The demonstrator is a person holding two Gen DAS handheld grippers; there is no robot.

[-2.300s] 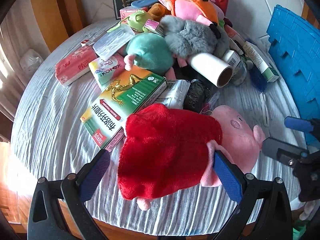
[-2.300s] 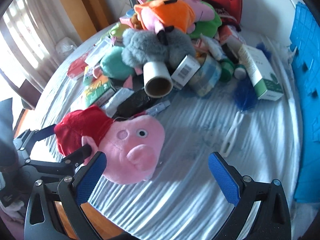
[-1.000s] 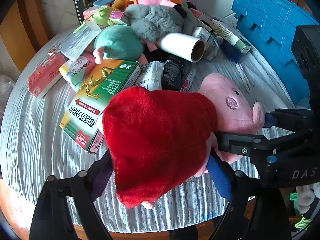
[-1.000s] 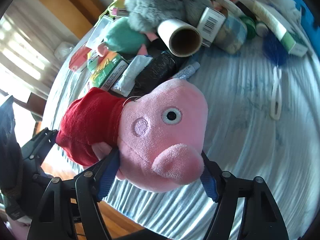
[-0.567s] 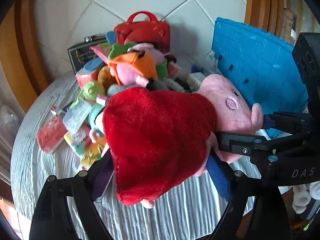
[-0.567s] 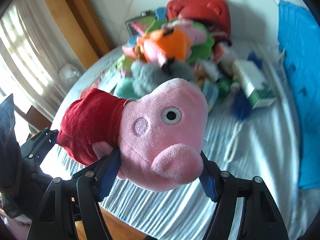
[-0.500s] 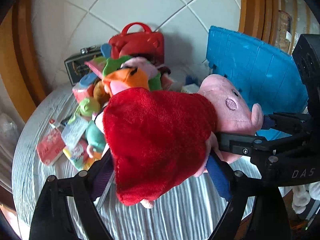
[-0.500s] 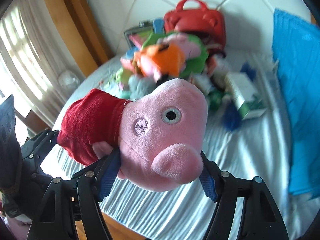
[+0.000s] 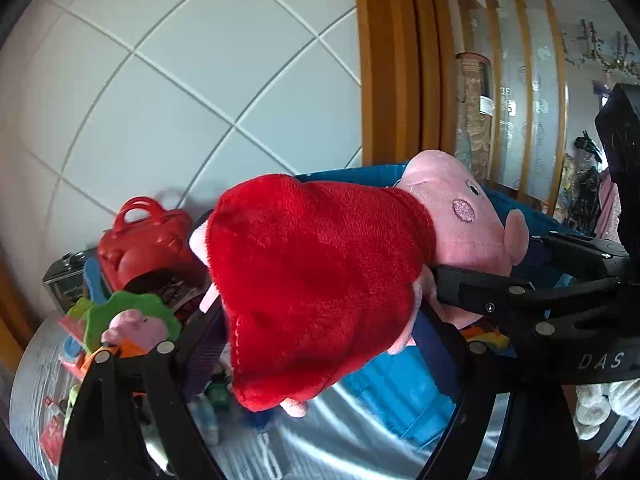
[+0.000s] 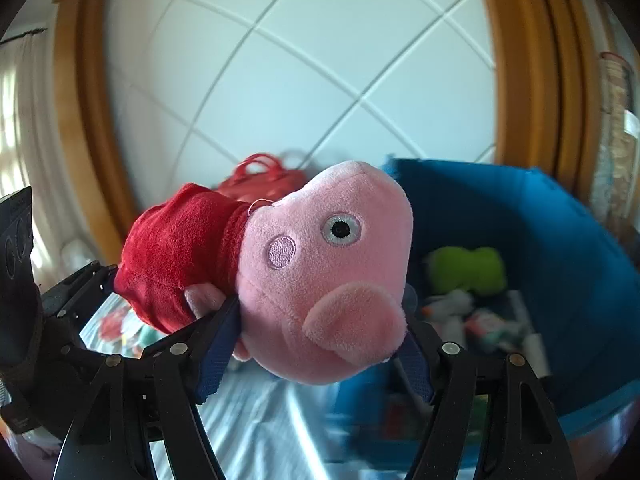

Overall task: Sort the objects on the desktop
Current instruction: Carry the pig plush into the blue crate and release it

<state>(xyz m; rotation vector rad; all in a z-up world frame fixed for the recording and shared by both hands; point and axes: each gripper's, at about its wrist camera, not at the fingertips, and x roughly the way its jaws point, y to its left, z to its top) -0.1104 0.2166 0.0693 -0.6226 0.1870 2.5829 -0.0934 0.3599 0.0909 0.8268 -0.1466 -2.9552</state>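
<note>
The pink pig plush (image 10: 320, 280) is hanging in the air between two hand-held tools, clear of the striped tablecloth (image 10: 248, 420) below it; the left gripper (image 9: 320, 344) is clamping the plush's red dress (image 9: 320, 272), its blue pads pressing in on either side of the fabric, and the right gripper (image 10: 316, 356) is clamping the plush's pink head just under the snout, so both tools are squeezing the same toy and neither is standing loose; in the left wrist view the right gripper's black frame is reaching in from the plush's head side and touching it beneath the chin.

Just past the plush, on its snout side, a blue bin (image 10: 560, 280) is sitting with its mouth toward us; inside it something lime green (image 10: 468, 266) is lying, along with a few pale bits that are too blurred to name, possibly other small toys.

On the plush's dress side, lower down, a smaller pig toy in a green frill (image 9: 136, 324) is lying on a heap of clutter on the table; beyond that heap a red handbag (image 9: 148, 240) is standing against the white tiled wall (image 9: 180, 100); farther off, past the plush's head, a wooden frame (image 9: 392, 60) is running up beside the wall.
</note>
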